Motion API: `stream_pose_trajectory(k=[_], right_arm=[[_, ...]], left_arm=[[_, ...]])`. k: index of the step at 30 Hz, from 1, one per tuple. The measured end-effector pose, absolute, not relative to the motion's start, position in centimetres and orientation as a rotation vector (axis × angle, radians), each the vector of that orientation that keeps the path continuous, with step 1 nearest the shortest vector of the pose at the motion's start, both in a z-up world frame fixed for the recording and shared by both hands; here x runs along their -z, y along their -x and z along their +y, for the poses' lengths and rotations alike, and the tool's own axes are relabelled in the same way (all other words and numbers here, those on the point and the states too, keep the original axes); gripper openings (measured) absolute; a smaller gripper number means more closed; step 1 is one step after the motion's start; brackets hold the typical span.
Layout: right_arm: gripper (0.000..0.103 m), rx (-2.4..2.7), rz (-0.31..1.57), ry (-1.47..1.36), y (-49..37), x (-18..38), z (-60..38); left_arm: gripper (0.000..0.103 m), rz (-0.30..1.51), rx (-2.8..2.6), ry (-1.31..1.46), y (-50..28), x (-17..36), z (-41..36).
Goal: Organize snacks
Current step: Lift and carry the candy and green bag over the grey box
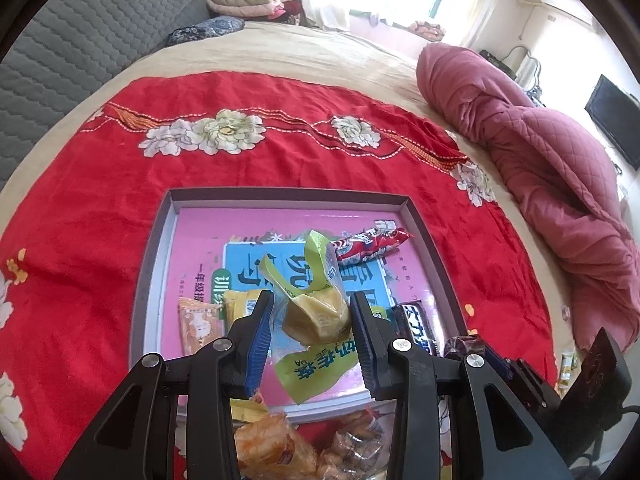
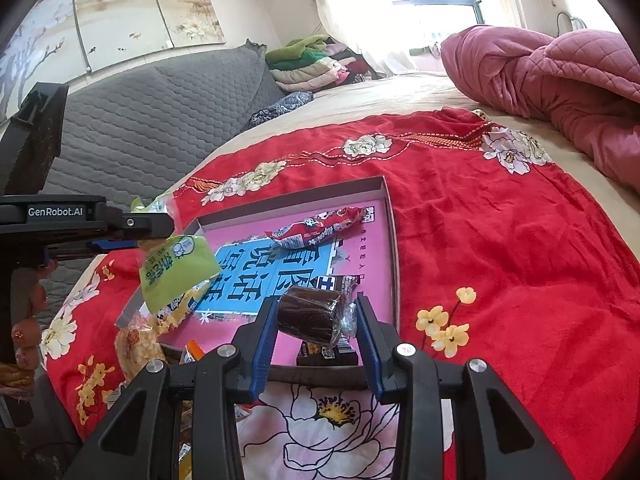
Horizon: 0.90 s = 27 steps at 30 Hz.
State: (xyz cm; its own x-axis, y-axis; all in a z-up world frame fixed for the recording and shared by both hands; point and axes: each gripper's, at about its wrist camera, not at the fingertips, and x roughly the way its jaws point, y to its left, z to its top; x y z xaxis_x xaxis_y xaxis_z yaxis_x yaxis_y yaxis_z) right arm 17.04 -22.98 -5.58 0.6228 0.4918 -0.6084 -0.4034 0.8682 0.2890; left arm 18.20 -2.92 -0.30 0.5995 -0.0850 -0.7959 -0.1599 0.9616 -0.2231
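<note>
A bedroom: a bed (image 1: 320,52) with a beige sheet carries a red floral cloth (image 1: 100,220), a rumpled pink quilt (image 1: 560,184) to one side and a grey padded headboard (image 2: 152,112) behind. On the cloth lies a shallow grey-walled box lid (image 1: 288,195) with a pink and blue printed bottom. Inside it rest a red snack packet (image 1: 370,244), an orange packet (image 1: 196,322) near the left wall and a dark chocolate-wafer packet (image 1: 416,322) by the right wall.

The left claw (image 1: 312,320) is part-closed around a green-wrapped yellow cake (image 1: 316,316), its blue pads (image 1: 260,344) pressing the wrapper, held over the lid's near half. In the right wrist view that green wrapper hangs clear above the lid.

The right claw (image 2: 316,320) grips a dark brown roll cake (image 2: 308,314) in clear wrap between its 2 pads, above the lid's near right corner. More bagged pastries (image 1: 264,448) lie on the cloth in front of the lid.
</note>
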Motion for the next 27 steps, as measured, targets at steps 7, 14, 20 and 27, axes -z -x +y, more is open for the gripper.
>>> stream_pose_trajectory(k=[7, 14, 20, 27], right_arm=[[0.038, -0.526, 0.752, -0.110, -17.4, 6.1, -22.5], [0.039, -0.537, 0.762, -0.081, -17.7, 6.3, -22.1], [0.039, -0.520, 0.775, -0.065, -18.3, 6.8, -21.9], [0.039, -0.517, 0.792, -0.055, -18.4, 7.2, -21.8]], left_arm=[[0.040, 0.951, -0.043, 0.264, -18.8, 1.4, -3.6], [0.039, 0.982, -0.033, 0.251, -18.9, 2.6, -4.1], [0.039, 1.005, -0.029, 0.247, -18.9, 3.3, -4.2], [0.039, 1.030, -0.030, 0.247, -18.9, 4.1, -4.2]])
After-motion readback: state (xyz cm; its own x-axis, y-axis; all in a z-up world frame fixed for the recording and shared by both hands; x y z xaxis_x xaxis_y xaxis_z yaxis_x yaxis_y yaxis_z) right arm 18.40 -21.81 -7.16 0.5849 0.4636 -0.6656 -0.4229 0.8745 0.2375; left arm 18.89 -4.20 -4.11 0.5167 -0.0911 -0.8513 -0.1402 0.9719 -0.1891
